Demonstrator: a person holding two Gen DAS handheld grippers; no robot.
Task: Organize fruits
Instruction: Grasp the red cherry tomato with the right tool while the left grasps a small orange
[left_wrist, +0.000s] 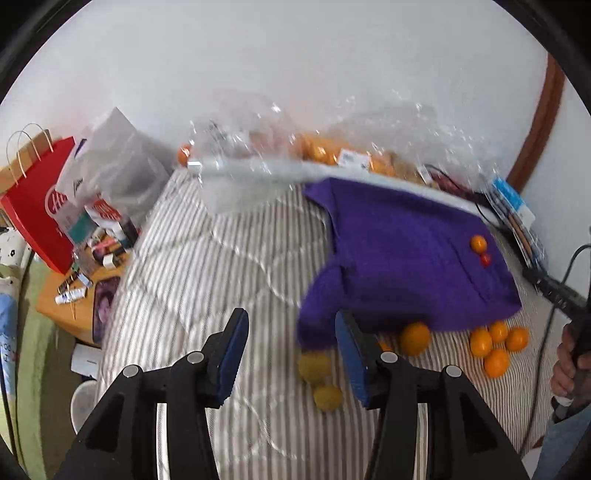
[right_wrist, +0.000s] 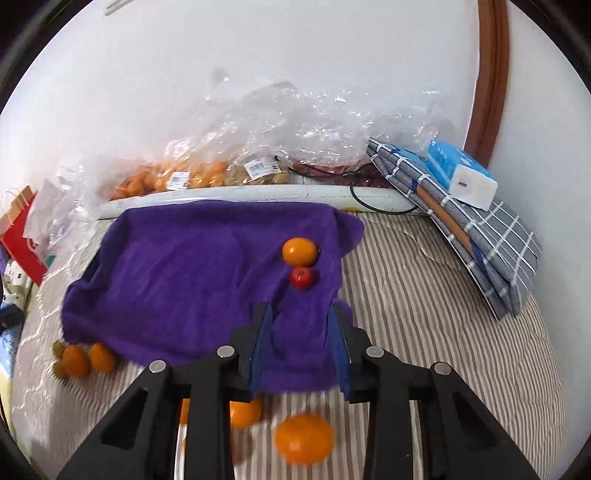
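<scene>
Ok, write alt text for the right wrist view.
A purple towel lies on a striped bedcover with an orange round fruit and a small red fruit on it. The right gripper hovers over its near edge, jaws empty, more orange fruit below.

Both views are fisheye, each looking forward and steeply down along its own gripper's two fingers onto a striped bed. The left wrist view sits over the bed's left part, its left gripper at lower centre, the purple towel at centre right. The right wrist view hangs close above the towel's near edge, the right gripper at lower centre. Shared by both: the towel, the orange fruit and small red fruit on it, and the clear bags along the white wall.
</scene>
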